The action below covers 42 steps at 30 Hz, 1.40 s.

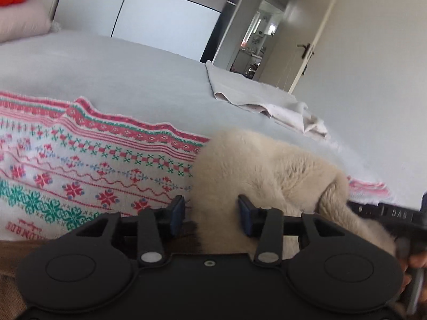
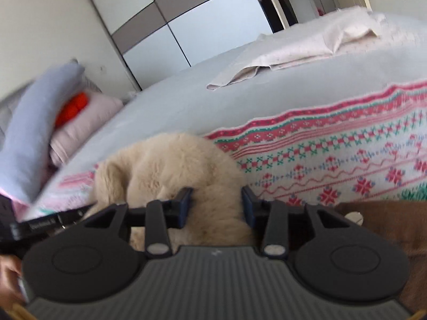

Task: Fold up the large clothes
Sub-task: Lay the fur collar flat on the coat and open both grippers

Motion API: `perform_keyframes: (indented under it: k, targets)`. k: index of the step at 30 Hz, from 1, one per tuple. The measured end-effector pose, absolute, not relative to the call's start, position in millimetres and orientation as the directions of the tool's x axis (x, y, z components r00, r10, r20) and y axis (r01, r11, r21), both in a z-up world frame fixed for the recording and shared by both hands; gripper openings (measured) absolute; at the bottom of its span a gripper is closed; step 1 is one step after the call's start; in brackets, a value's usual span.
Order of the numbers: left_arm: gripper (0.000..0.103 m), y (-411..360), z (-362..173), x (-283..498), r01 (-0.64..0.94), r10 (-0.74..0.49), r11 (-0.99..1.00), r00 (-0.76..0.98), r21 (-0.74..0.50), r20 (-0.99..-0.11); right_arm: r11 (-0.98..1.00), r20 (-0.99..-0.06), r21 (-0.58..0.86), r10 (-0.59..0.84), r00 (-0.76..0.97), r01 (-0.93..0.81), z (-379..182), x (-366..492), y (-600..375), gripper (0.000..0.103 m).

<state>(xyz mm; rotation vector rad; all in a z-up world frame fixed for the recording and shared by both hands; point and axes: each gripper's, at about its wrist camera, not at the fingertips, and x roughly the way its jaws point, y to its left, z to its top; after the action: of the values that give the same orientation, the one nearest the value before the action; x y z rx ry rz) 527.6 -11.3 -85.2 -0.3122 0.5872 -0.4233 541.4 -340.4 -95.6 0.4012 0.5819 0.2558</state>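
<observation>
A cream fluffy fleece garment (image 1: 267, 170) lies bunched on a white cloth with red and green knit pattern (image 1: 80, 165) spread over the bed. My left gripper (image 1: 210, 214) is open, its jaws either side of the fleece's near edge. In the right wrist view the same fleece (image 2: 170, 165) sits on the patterned cloth (image 2: 347, 160). My right gripper (image 2: 216, 208) is open with fleece between its jaws. A brown fabric (image 2: 387, 226) lies at the near right.
The bed has a pale blue sheet (image 1: 120, 69). A folded beige cloth (image 1: 253, 93) lies at its far side. Pillows (image 2: 40, 133) and an orange item (image 2: 72, 109) sit at the head. A wardrobe (image 1: 149, 13) and an open door (image 1: 301, 37) stand behind.
</observation>
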Motion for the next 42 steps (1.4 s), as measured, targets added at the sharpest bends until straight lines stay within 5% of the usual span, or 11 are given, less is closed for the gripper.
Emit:
perform_keyframes:
  k: [2, 3, 5, 9, 16, 25, 42]
  targets:
    - [0.053, -14.8, -77.1, 521.2, 0.274, -0.434, 0.887, 0.771, -0.372, -0.467, 0.914, -0.485, 0.395, 0.296, 0.823, -0.097, -87.9, 531.3, -335.5, 0.05]
    - [0.056, -13.0, -70.5, 512.4, 0.248, -0.41, 0.894, 0.788, -0.372, -0.46, 0.935, -0.497, 0.349, 0.234, 0.836, -0.054, -78.0, 520.6, -331.8, 0.064]
    - [0.077, -6.1, -55.5, 492.6, 0.18, -0.372, 0.896, 0.804, -0.407, -0.464, 0.955, -0.487, 0.294, 0.178, 0.855, -0.032, -56.4, 496.3, -325.7, 0.067]
    - [0.08, -1.8, -18.3, 441.0, 0.151, -0.318, 0.926, 0.804, -0.345, -0.502, 0.959, -0.485, 0.28, 0.188, 0.854, -0.052, -24.6, 443.3, -315.5, 0.075]
    - [0.103, 11.2, 39.5, 336.2, 0.091, -0.13, 0.99, 0.864, -0.105, -0.486, 0.956, -0.525, 0.292, 0.144, 0.839, 0.019, 20.6, 342.9, -302.5, 0.094]
    - [0.103, 75.3, 62.7, 245.0, -0.099, 0.014, 0.987, 0.838, -0.126, -0.545, 0.972, -0.547, 0.231, 0.094, 0.832, 0.041, 53.7, 252.7, -272.3, 0.102]
    - [0.103, 176.7, 3.9, 198.1, -0.447, 0.282, 0.887, 0.722, -0.116, -0.632, 0.981, -0.63, 0.156, 0.01, 0.777, 0.114, 12.6, 202.0, -258.1, 0.103]
